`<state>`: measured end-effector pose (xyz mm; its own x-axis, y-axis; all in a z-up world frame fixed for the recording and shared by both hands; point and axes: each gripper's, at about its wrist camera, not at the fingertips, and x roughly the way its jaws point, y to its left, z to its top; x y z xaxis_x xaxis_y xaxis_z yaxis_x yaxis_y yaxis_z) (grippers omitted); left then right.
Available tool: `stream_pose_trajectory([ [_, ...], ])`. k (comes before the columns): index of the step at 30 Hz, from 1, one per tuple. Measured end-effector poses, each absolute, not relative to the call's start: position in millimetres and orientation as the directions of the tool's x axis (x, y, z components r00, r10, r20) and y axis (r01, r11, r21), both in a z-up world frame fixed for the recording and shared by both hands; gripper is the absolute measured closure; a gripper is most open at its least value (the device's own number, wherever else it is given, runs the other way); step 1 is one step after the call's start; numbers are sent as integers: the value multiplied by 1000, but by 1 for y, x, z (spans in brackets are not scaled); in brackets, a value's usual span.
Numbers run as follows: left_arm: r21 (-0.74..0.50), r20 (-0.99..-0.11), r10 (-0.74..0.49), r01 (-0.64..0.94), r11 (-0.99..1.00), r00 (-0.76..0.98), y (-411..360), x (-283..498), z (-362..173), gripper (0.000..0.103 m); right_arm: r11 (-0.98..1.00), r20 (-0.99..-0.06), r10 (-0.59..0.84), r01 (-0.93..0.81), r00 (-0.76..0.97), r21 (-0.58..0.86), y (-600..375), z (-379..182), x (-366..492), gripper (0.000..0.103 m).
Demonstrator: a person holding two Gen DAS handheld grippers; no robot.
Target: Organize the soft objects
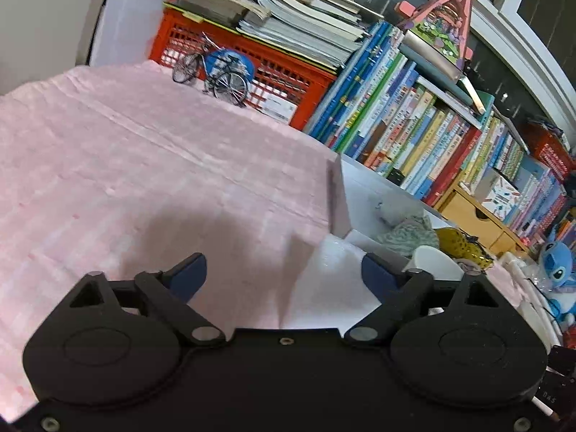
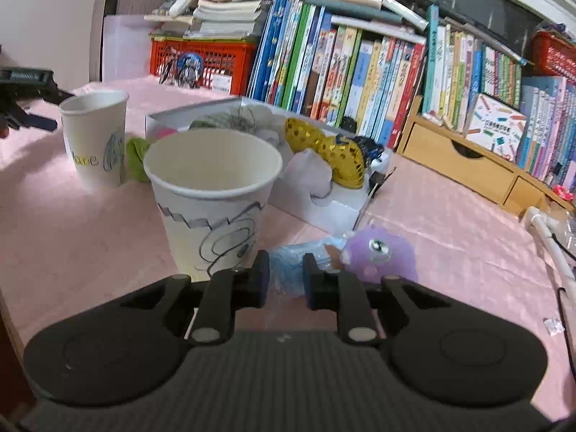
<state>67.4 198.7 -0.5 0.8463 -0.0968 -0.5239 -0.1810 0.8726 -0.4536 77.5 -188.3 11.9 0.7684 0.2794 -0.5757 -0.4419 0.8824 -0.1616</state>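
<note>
A pale blue soft toy (image 2: 288,270) sits pinched in the right gripper (image 2: 286,279), just right of an empty paper cup (image 2: 212,194). Behind the cup, a white box (image 2: 324,208) holds soft items. The left gripper (image 1: 284,277) hangs spread, empty.

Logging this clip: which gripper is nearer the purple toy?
Right. The right gripper is closed on blue fluff joined to the purple toy; the left gripper hangs open across the table, beyond the far cup.
</note>
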Motion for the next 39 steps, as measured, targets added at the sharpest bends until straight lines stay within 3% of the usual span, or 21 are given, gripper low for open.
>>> stream_pose_trajectory([
  [1, -462, -521, -108, -173, 870, 847, 199, 68, -1, 25, 886, -567, 277, -434, 776, -161, -189, 14, 75, 81],
  [3, -493, -503, -134, -156, 856, 854, 200, 66, -1, 44, 894, -551, 277, -421, 787, -153, -190, 18, 70, 82],
  [5, -521, -491, -154, -147, 840, 858, 204, 65, 1, 54, 901, -536, 275, -409, 798, -147, -192, 22, 66, 82],
  [9, -476, -493, -79, -193, 858, 866, 209, 59, 7, 55, 906, -525, 287, -404, 802, -122, -194, 29, 54, 82],
  [14, -271, -518, 111, -286, 919, 848, 209, 50, 12, 55, 880, -558, 327, -461, 763, -114, -189, 27, 33, 82],
  [16, -231, -527, 144, -304, 924, 838, 208, 49, 11, 49, 872, -578, 336, -478, 743, -108, -187, 24, 24, 82],
  [19, -224, -505, 162, -310, 924, 848, 206, 41, 11, 19, 870, -602, 336, -483, 724, -95, -187, 20, 14, 82],
  [20, -221, -489, 164, -304, 927, 857, 204, 39, 12, 14, 873, -605, 331, -478, 724, -95, -187, 19, 11, 81],
  [23, -206, -456, 132, -248, 947, 880, 197, 33, 15, 9, 886, -617, 307, -455, 725, -93, -190, 17, 3, 77],
  [24, -204, -454, 118, -232, 951, 883, 194, 32, 16, 7, 889, -619, 304, -449, 724, -88, -192, 16, 0, 63],
  [25, -203, -454, 109, -222, 954, 884, 191, 32, 17, 7, 894, -617, 303, -441, 726, -80, -194, 15, -2, 59],
  [27, -199, -456, 90, -200, 959, 886, 184, 32, 17, 5, 903, -620, 304, -425, 724, -54, -198, 15, -4, 37],
  [32, -118, -446, 96, -165, 979, 890, 162, 33, 10, 3, 948, -564, 285, -314, 775, 49, -203, 12, -8, 16],
  [39, 6, -436, 113, -123, 992, 893, 139, 29, 3, 3, 983, -558, 182, -159, 810, 91, -191, -7, 4, 13],
])
